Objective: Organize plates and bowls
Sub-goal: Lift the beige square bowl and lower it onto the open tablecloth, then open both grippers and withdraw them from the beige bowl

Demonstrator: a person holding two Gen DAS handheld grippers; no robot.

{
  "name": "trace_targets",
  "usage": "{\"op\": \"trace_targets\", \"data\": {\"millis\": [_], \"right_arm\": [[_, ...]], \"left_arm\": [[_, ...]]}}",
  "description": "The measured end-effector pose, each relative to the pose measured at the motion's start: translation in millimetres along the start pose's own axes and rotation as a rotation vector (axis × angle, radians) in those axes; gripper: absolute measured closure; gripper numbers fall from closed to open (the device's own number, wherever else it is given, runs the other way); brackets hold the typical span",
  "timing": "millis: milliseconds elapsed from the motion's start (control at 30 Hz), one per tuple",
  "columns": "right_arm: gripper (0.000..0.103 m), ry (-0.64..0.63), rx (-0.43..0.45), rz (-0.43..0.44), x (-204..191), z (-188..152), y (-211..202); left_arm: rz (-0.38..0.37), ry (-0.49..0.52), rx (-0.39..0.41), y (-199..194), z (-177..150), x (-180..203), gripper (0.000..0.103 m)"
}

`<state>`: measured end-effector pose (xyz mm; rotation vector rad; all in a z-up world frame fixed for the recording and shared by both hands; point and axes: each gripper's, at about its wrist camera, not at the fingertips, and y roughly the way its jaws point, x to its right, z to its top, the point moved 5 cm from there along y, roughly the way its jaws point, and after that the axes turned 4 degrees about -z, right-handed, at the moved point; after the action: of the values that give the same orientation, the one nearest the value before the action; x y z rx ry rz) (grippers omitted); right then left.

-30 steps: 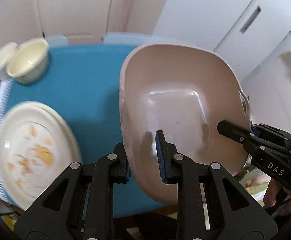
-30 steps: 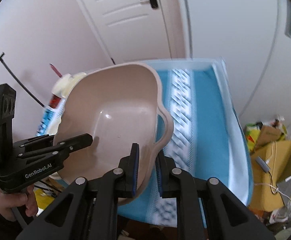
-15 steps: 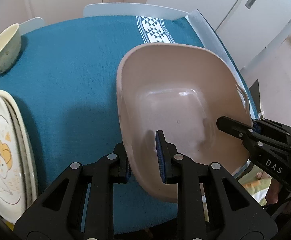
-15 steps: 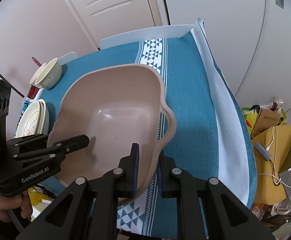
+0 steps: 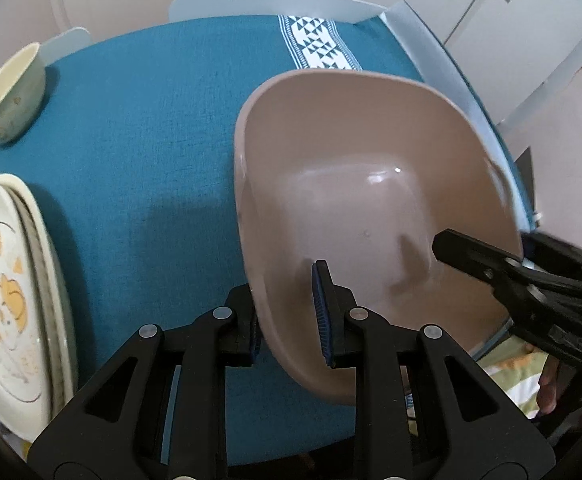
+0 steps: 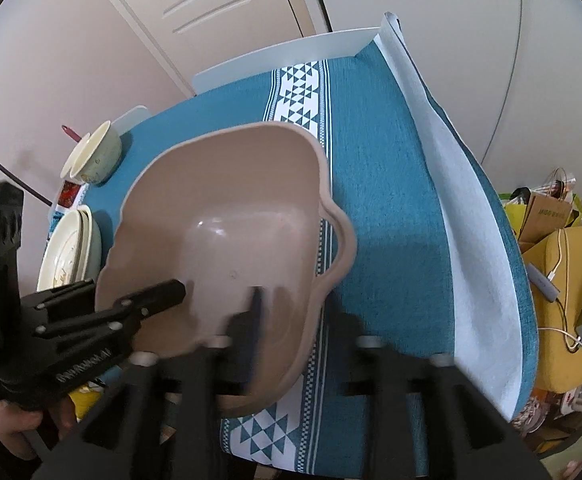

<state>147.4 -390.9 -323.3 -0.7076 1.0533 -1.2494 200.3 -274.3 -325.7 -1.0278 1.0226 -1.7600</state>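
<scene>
A large beige plastic basin (image 5: 363, 184) with handle lips sits on the teal tablecloth near the table's front edge; it also shows in the right wrist view (image 6: 227, 216). My left gripper (image 5: 289, 312) straddles the basin's near-left rim with its jaws spread a little and no longer pinching it. My right gripper (image 6: 303, 320) is open, its fingers apart on either side of the basin's near-right rim, motion-blurred. Stacked cream plates (image 5: 7, 292) with a cartoon print lie at the left edge. A cream bowl (image 5: 11, 96) stands at the far left.
The teal tablecloth (image 5: 151, 120) has a white triangle-pattern band (image 6: 303, 92) running under the basin. White chair backs (image 5: 275, 0) stand behind the table. Yellow bags and cables (image 6: 555, 232) clutter the floor to the right.
The basin has come down onto the table. My right gripper has opened and let go of the rim. My left gripper's jaws have widened slightly on the other rim.
</scene>
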Motion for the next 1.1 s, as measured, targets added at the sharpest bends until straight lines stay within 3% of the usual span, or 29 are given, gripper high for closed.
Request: {"op": "trace_targets", "data": {"millis": [67, 133, 167, 200, 233, 333, 600, 633, 700, 733, 933, 1100], "right_arm": [[0.036, 0.017, 0.022, 0.018, 1, 1, -4], [0.036, 0.028, 0.026, 0.024, 1, 2, -5], [0.036, 0.03, 0.031, 0.021, 2, 2, -6], [0.035, 0.03, 0.033, 0.019, 2, 2, -7], [0.033, 0.031, 0.031, 0.023, 3, 2, -8], [0.03, 0.058, 0.046, 0.027, 6, 4, -14], [0.03, 0.013, 0.092, 0.041, -13, 13, -43], [0.028, 0.002, 0.102, 0.048, -18, 16, -49], [0.006, -0.025, 0.125, 0.063, -28, 21, -62], [0.003, -0.039, 0.14, 0.073, -34, 24, -69], [0.001, -0.151, 0.237, 0.131, -86, 47, -99], [0.001, -0.21, 0.3, 0.196, -135, 72, -108]], "left_arm": [[-0.005, -0.004, 0.003, -1, 0, 0, 0.081], [-0.008, -0.009, 0.004, -3, -1, 0, 0.066], [-0.015, -0.012, 0.01, -5, 0, 0, 0.032], [-0.013, -0.018, 0.017, -7, 0, -1, 0.01], [0.0, -0.031, 0.029, -9, 0, -5, 0.008], [-0.037, -0.063, 0.029, -12, 1, -9, 0.007], [0.002, -0.046, 0.079, -54, 3, -10, 0.007], [0.018, -0.043, 0.1, -66, 4, -12, 0.007], [0.053, -0.043, 0.145, -89, 7, -17, 0.007], [0.073, -0.047, 0.174, -103, 8, -22, 0.007], [0.228, -0.1, 0.343, -187, 15, -61, 0.0], [0.286, -0.137, 0.403, -232, 20, -106, 0.0]]}}
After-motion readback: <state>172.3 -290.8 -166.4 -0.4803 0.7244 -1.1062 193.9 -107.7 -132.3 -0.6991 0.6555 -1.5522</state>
